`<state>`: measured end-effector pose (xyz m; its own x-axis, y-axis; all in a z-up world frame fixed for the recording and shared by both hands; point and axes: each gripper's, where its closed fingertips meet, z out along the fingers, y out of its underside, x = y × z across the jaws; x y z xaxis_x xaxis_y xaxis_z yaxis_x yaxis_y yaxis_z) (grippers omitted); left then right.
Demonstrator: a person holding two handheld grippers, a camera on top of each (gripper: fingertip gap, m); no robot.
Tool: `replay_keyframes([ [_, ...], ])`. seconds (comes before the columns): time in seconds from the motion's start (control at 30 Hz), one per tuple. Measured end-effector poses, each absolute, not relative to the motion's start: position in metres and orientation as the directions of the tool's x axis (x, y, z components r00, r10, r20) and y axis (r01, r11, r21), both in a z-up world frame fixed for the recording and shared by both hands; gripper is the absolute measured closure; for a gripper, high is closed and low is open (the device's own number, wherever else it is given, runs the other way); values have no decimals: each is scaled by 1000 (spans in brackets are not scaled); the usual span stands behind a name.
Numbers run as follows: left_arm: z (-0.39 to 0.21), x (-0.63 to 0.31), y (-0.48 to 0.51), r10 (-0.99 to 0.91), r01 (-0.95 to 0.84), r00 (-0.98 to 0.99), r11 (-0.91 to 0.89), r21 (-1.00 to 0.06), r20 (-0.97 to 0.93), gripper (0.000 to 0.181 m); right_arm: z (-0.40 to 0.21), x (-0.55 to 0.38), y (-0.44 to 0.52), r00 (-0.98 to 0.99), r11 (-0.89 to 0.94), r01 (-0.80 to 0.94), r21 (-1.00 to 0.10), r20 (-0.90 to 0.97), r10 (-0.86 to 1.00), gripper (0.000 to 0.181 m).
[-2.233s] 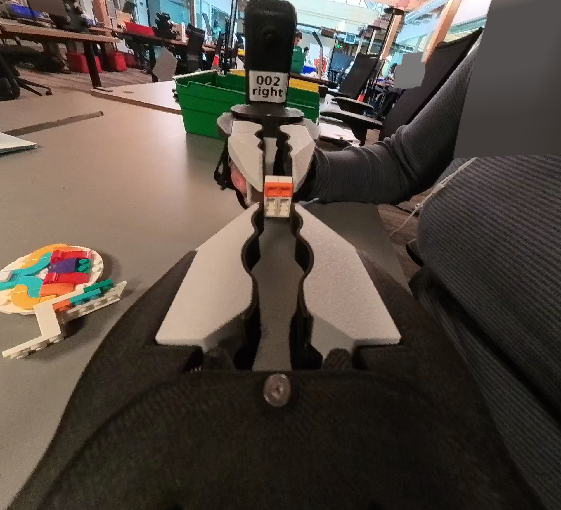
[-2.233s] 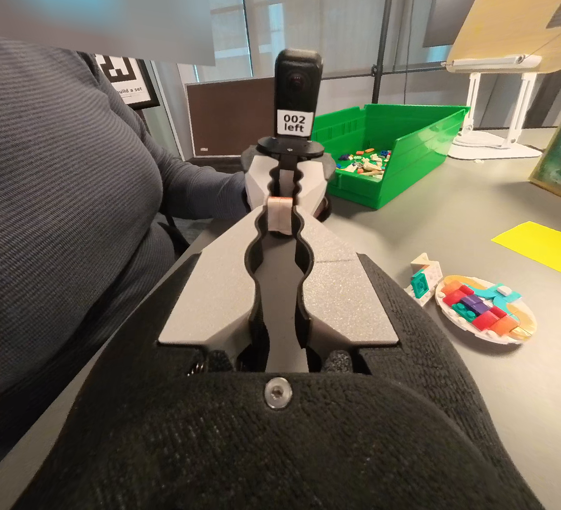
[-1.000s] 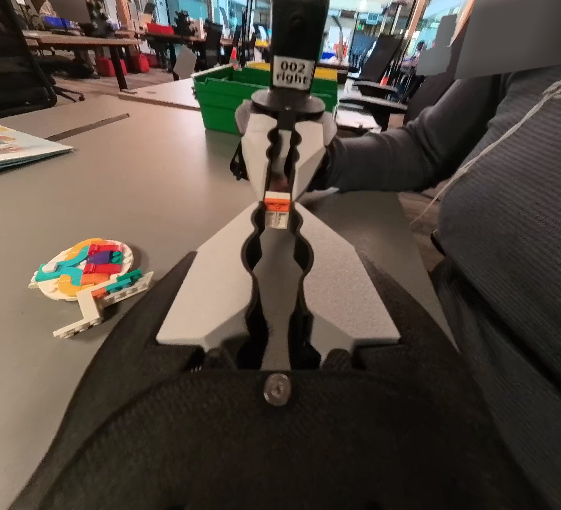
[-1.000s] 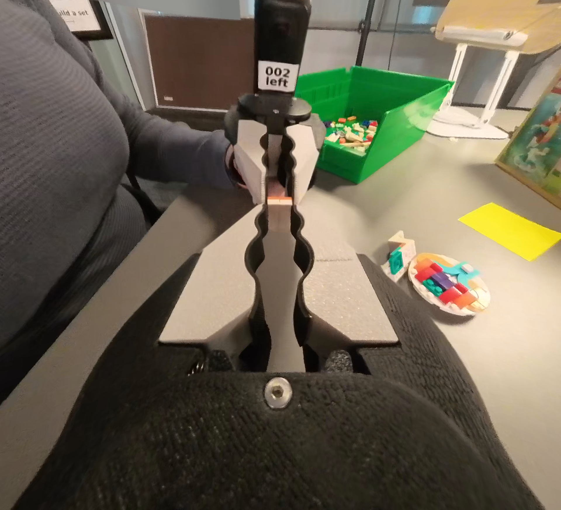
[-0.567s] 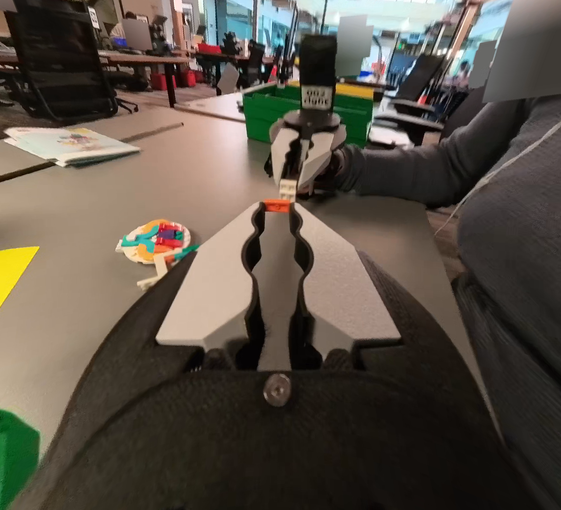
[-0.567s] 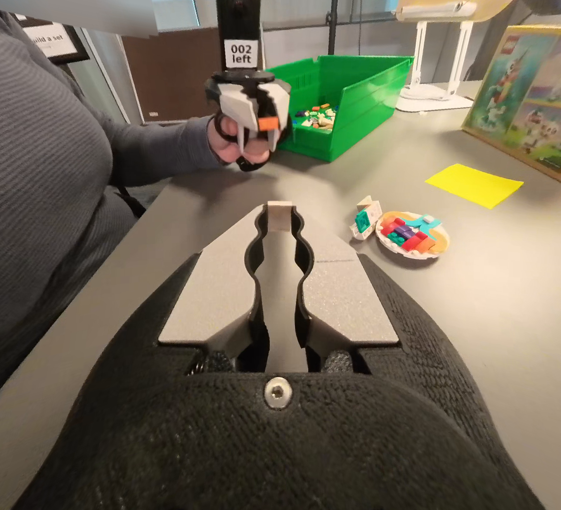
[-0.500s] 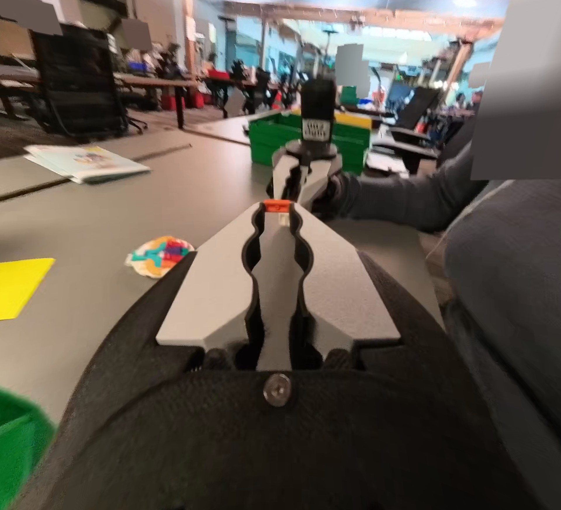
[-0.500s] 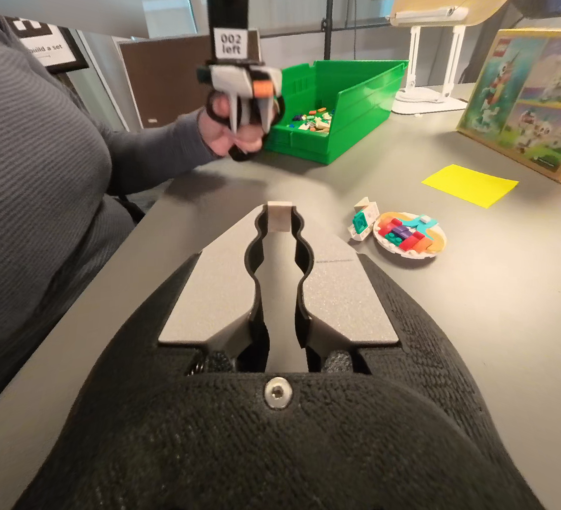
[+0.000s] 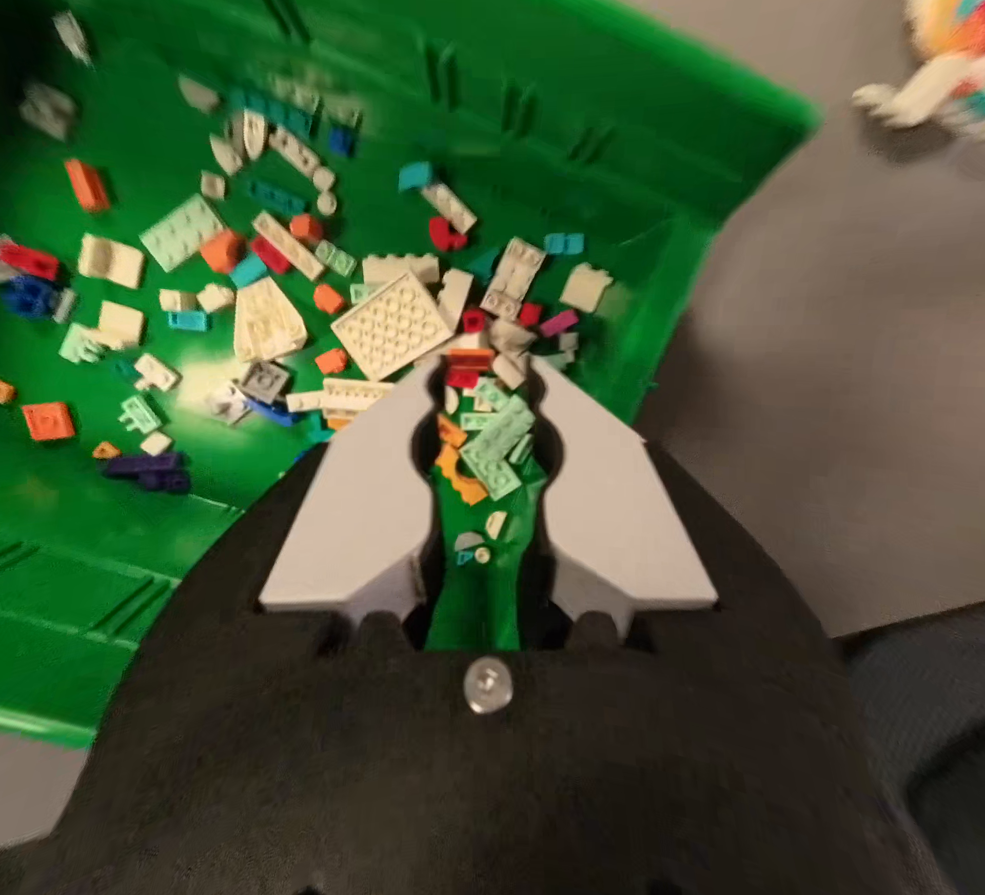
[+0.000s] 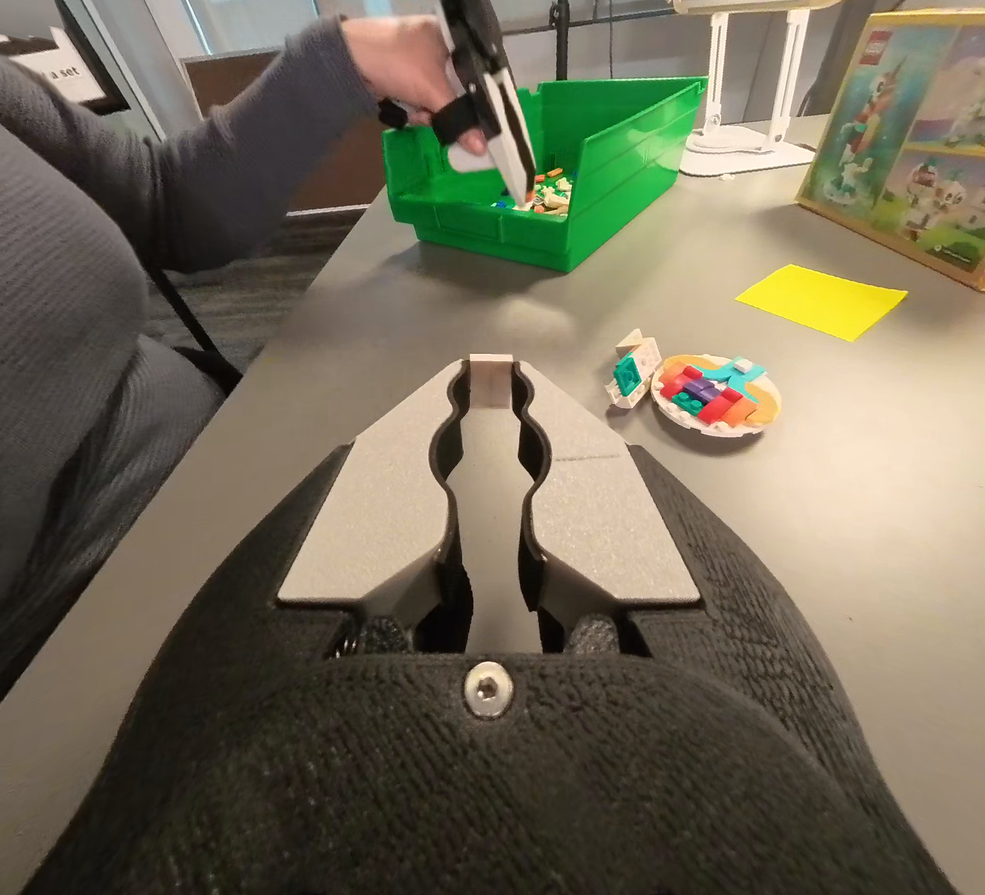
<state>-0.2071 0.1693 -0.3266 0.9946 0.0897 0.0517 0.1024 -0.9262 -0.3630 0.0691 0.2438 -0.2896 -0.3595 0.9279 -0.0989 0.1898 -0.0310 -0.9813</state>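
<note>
My left gripper (image 9: 482, 367) points down into the green bin (image 9: 533, 43), just above its loose bricks. Its jaws stand wider than the small orange plate (image 9: 469, 357) between the tips, which looks loose. The picture is blurred. In the right wrist view the left gripper (image 10: 525, 192) dips into the green bin (image 10: 613, 187), held by a hand. My right gripper (image 10: 490, 368) is shut on a small white brick (image 10: 490, 384) above the grey table (image 10: 426, 315), near its front edge.
A round white plate model (image 10: 714, 400) with coloured bricks lies right of my right gripper, with a small white-and-teal assembly (image 10: 631, 371) beside it. A yellow sheet (image 10: 821, 299), a picture box (image 10: 906, 150) and a white stand (image 10: 746, 144) are farther right. The person's torso is left. My hands' fingertips stand some 30 cm from each other.
The grippers pulled apart; the orange plate left with the left one and the white brick stayed in the right. The left gripper swung over the bin, tipped down, and its jaws widened.
</note>
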Motion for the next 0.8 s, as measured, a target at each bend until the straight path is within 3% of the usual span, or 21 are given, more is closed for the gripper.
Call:
replay_keyframes([
  [0.13,-355,-220,156,155,149,988,-970,-194,-13,101,-287,70,249,-334,-60,175,-983,-117,935,169],
  [0.23,-355,-232,156,197,169,974,-960,-222,-111,86,-284,71,254,-320,-106,157,-982,-152,935,169],
  [0.4,-350,-231,150,227,209,972,-950,-231,-55,70,-270,74,255,-368,-247,88,-965,-262,892,169],
  [0.47,-325,-232,160,259,217,964,-902,-374,-66,80,-258,77,250,-431,-327,42,-944,-313,847,168],
  [0.53,-284,-216,179,227,145,972,-792,-593,-66,92,-243,81,250,-480,-426,-20,-905,-365,798,169],
  [0.63,-230,-119,210,-106,-47,994,-517,-855,9,110,-230,85,253,-538,-541,-64,-839,-427,726,169],
  [0.73,-211,5,214,-539,-67,836,-286,-956,103,134,-231,84,255,-536,-569,-71,-819,-450,714,169],
  [0.8,-222,47,220,-618,-119,785,-200,-973,31,142,-230,84,255,-532,-575,-78,-814,-454,715,169],
])
